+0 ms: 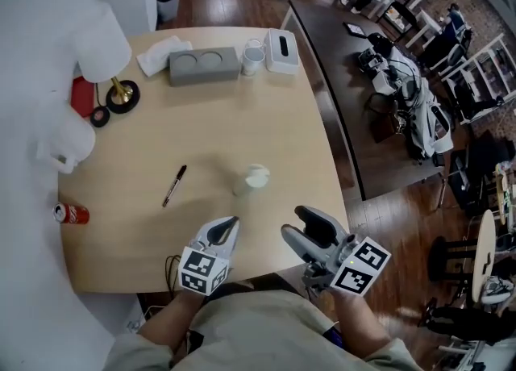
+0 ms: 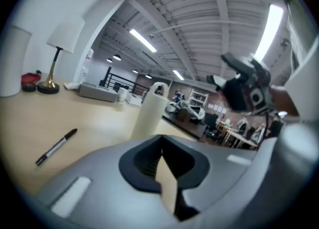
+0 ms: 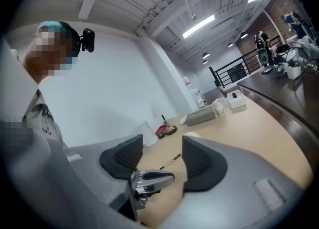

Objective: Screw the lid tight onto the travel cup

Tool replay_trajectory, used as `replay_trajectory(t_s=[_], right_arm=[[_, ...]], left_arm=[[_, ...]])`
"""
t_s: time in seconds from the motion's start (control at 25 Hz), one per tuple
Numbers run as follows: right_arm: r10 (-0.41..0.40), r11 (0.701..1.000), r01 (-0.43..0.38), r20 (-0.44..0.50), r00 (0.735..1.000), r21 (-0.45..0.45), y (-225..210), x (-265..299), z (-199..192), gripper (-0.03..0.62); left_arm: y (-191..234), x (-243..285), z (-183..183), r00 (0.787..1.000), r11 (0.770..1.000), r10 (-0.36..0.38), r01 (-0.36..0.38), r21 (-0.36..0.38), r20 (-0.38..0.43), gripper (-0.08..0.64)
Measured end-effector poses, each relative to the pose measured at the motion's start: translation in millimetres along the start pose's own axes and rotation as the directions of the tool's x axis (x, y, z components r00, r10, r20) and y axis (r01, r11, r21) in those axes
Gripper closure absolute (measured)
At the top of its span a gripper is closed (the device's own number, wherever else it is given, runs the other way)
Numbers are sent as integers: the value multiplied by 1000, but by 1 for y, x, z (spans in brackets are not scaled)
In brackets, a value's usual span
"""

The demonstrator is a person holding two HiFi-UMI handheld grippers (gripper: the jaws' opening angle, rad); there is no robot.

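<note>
The cream travel cup (image 1: 247, 181) stands upright on the tan table (image 1: 242, 111), its lid (image 1: 258, 174) sitting on top. In the left gripper view the cup (image 2: 149, 116) rises just ahead of the jaws, and its lid (image 2: 159, 88) shows a small loop. My left gripper (image 1: 230, 223) is a short way in front of the cup, at the near table edge, shut with nothing in it (image 2: 160, 147). My right gripper (image 1: 300, 226) hangs open and empty to the cup's right and nearer me. Only the cup's top (image 3: 192, 134) peeks over the right gripper's (image 3: 159, 154) finger.
A black pen (image 1: 174, 185) lies left of the cup. A red can (image 1: 71, 214) lies at the left edge. At the far side are a grey box (image 1: 203, 65), a glass (image 1: 252, 58), a tissue box (image 1: 281, 50) and a lamp (image 1: 119, 91).
</note>
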State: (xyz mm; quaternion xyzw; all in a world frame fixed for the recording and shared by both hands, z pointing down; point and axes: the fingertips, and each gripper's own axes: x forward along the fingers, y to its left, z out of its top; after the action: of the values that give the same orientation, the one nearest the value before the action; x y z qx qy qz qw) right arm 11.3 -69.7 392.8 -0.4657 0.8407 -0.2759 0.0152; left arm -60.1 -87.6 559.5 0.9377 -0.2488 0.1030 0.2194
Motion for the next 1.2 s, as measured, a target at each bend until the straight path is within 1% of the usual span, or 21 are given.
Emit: replay_trajectory(t_s=[0.08,0.12,0.2,0.24,0.28,0.36,0.48,0.6,0.68,0.76,0.84,0.92,1.04,1.12,1.2], right_arm=[[0,1000,0,-1,1000,-2,10,-7,-9,406],[-3,1000,3,-1,1000,-5,14,-11,-13,440],[-24,1000,24,-3,1000,-14,20,-20,-20,515],[-38,999,38,-6,999,-20,22,-25,-25,545],[-49,998,48,-9,999,-29,24,-31,-30,591],[-52,997,51,-11,999,-61,30,-49,-43,591],[-50,990,50,8,999,-130,39,-89,-59,592],[-39,985,46,44,998,-169,40,-136,-74,591],[-30,987,38,54,998,-156,34,-166,-92,591],[-24,992,30,50,998,-120,26,-194,-112,592],[-18,995,22,40,999,-99,21,-220,-128,591],[-6,995,10,36,999,-101,22,-242,-137,591],[29,992,-24,38,999,-124,32,-267,-142,591],[36,990,-31,32,999,-141,36,-280,-146,591],[35,989,-31,26,999,-148,44,-292,-149,591]], left_arm=[[-29,-21,7,998,998,-62,62,-17,-7,558],[-42,-32,11,997,997,-78,78,-24,-7,558],[-59,-51,21,997,996,-78,78,-45,5,558],[-64,-58,26,998,997,-65,66,-49,14,558],[-69,-62,32,999,998,-48,49,-46,25,558],[-84,-64,42,999,1000,-17,18,-21,50,558],[-126,-59,53,996,999,-6,2,44,90,558],[-179,-54,45,995,994,6,-17,104,102,558],[-211,-53,24,995,994,39,-47,97,91,558],[-240,-57,0,993,994,88,-93,57,84,558],[-265,-67,-20,986,989,143,-145,13,87,558],[-280,-79,-33,977,980,199,-199,-9,77,558],[-297,-99,-38,960,963,268,-269,1,79,558],[-309,-107,-42,953,956,292,-293,8,76,558],[-323,-113,-49,951,953,301,-303,19,66,558]])
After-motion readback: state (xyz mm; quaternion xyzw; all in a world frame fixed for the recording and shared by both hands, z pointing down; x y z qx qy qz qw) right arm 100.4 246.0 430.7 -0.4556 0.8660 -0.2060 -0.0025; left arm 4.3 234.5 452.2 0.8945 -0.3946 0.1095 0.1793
